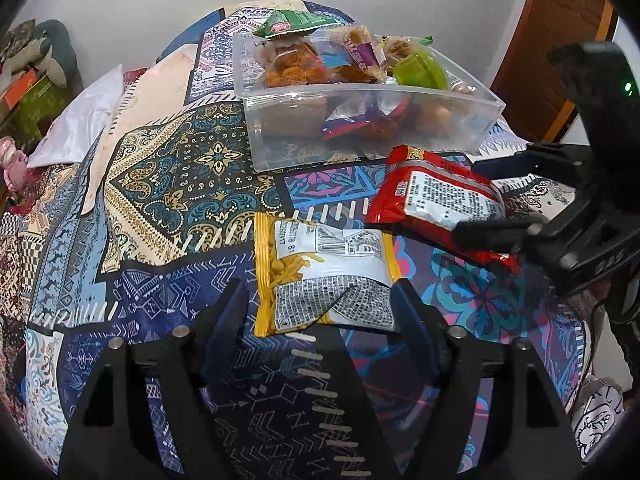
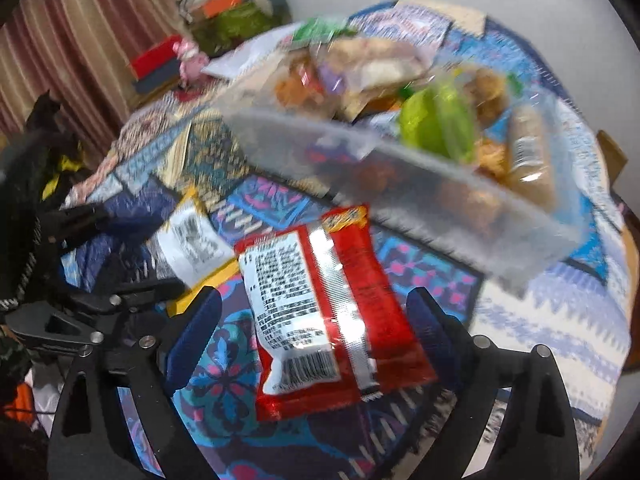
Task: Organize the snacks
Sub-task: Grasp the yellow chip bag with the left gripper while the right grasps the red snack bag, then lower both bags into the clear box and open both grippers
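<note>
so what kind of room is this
Most likely a bedroom at home, not a kitchen: the clear plastic snack bin sits on a soft patchwork-print blanket, with a white pillow at its edge, a brown wooden door behind, and striped curtains to one side.

Left gripper (image 1: 320, 300) sits at 6 o'clock, jaws wide apart with the yellow snack bag (image 1: 326, 270) lying between the fingertips on the patterned cloth (image 1: 168, 184), printed back side up. Over at 3 o'clock the right gripper (image 1: 486, 196) has its fingers spread on either side of the red snack packet (image 1: 434, 204). Up at 12 o'clock there's a clear plastic bin (image 1: 360, 120) stuffed with snacks, with a green packet (image 1: 296, 24) perched on its far rim.
</note>
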`<state>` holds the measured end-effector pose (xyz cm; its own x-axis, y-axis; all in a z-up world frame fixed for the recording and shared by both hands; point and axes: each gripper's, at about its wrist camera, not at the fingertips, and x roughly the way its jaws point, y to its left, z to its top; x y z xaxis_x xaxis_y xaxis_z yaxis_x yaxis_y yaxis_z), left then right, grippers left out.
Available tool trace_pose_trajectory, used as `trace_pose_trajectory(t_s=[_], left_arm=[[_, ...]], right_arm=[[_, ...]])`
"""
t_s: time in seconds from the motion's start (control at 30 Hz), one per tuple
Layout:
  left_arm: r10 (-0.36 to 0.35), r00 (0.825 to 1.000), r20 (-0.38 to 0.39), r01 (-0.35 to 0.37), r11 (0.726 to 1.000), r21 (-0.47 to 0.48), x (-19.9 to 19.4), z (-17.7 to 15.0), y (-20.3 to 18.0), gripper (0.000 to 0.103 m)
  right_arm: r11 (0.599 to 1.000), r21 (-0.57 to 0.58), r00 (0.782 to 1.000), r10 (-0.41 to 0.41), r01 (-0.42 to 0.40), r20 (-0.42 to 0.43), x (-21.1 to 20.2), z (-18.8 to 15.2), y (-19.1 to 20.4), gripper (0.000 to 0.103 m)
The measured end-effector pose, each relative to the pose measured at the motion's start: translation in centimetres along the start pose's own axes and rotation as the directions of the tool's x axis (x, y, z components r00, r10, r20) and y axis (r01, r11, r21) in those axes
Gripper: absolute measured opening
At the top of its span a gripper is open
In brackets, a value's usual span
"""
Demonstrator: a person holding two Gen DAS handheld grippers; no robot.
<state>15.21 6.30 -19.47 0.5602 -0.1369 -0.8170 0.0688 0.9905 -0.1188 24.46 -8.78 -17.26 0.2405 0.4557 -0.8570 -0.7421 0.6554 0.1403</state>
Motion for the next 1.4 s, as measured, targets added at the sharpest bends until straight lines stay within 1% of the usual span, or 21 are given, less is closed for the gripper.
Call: trace_pose_trajectory(t_s=[0.1, 0.17, 0.27, 0.33, 0.37, 0.4, 0.43, 0.47, 0.5, 0.6, 0.7, 0.8, 0.97, 1.13, 1.3, 1.4], left_arm=[[-0.003, 1.0, -0.009, 0.003, 1.0, -0.002, 0.6, 0.2, 0.0, 0.082], [0.004, 1.0, -0.009, -0.004, 1.0, 0.006, 0.9, 0.5, -0.3, 0.082], [-0.005, 1.0, 0.0, 0.005, 1.0, -0.005, 1.4, 1.0, -0.6, 0.082], [0.008, 1.0, 0.007, -0.008, 1.0, -0.004, 1.7, 1.1, -0.8, 0.081], [0.017, 1.0, 0.013, -0.017, 1.0, 0.003, 1.8, 1.0, -1.0, 0.079], [0.026, 0.999, 0.018, -0.026, 1.0, 0.01, 1.8, 1.0, -1.2, 0.073], [0.03, 0.999, 0.024, -0.031, 0.999, 0.018, 1.6, 0.9, -1.3, 0.07], [0.026, 0.999, 0.027, -0.026, 0.999, 0.021, 1.5, 0.8, -1.4, 0.063], [0.02, 0.999, 0.032, -0.02, 1.0, 0.02, 1.3, 0.7, -1.3, 0.059], [0.008, 1.0, 0.03, -0.008, 1.0, 0.006, 0.7, 0.4, -1.0, 0.054], [0.015, 0.999, 0.032, -0.014, 1.0, -0.012, 0.0, 0.1, -0.7, 0.053], [0.02, 0.999, 0.05, -0.019, 1.0, -0.02, -0.9, 0.2, -0.7, 0.052], [0.024, 0.993, 0.117, -0.022, 1.0, -0.013, -3.1, 1.7, -1.4, 0.052], [0.022, 0.979, 0.204, -0.021, 1.0, -0.008, -5.5, 4.6, -2.4, 0.052], [0.017, 0.964, 0.264, -0.011, 1.0, -0.023, -6.9, 8.0, -2.9, 0.052], [0.016, 0.956, 0.294, -0.011, 1.0, -0.02, -7.2, 10.1, -3.3, 0.052]], right_arm=[[1.0, -0.011, 0.999, -0.025, 0.024, -0.024, 0.8, -0.4, 0.1, 0.093], [1.0, 0.004, 0.999, -0.013, 0.013, -0.034, 1.2, -0.7, -0.2, 0.093], [1.0, 0.022, 1.0, -0.007, 0.007, -0.016, 1.2, -0.8, -0.7, 0.093], [0.999, 0.04, 1.0, 0.0, 0.0, -0.004, 1.1, -0.8, -1.0, 0.088], [0.999, 0.045, 1.0, -0.001, 0.001, 0.002, 1.0, -0.9, -1.0, 0.081], [0.999, 0.052, 1.0, -0.004, 0.003, 0.009, 0.8, -1.0, -1.1, 0.075], [0.998, 0.059, 1.0, -0.002, 0.001, 0.013, 0.7, -1.0, -1.0, 0.072], [0.997, 0.072, 1.0, 0.01, -0.011, 0.021, 0.5, -1.2, -1.2, 0.067], [0.996, 0.081, 1.0, 0.019, -0.02, 0.024, 0.2, -1.3, -1.3, 0.066], [0.995, 0.095, 0.999, 0.013, -0.016, 0.039, -0.5, -2.0, -1.4, 0.066], [0.995, 0.102, 0.998, 0.002, -0.007, 0.056, -1.6, -2.6, -1.3, 0.066], [0.993, 0.121, 0.995, 0.001, -0.013, 0.098, -3.2, -3.1, -1.1, 0.066], [0.989, 0.149, 0.98, -0.036, 0.007, 0.196, -6.5, -2.4, -1.0, 0.066], [0.985, 0.173, 0.956, -0.066, 0.016, 0.287, -9.4, -1.6, -1.3, 0.066], [0.975, 0.221, 0.93, -0.102, 0.023, 0.353, -10.6, -0.5, -2.6, 0.066], [0.969, 0.248, 0.919, -0.113, 0.017, 0.378, -11.1, 0.3, -3.6, 0.066]])
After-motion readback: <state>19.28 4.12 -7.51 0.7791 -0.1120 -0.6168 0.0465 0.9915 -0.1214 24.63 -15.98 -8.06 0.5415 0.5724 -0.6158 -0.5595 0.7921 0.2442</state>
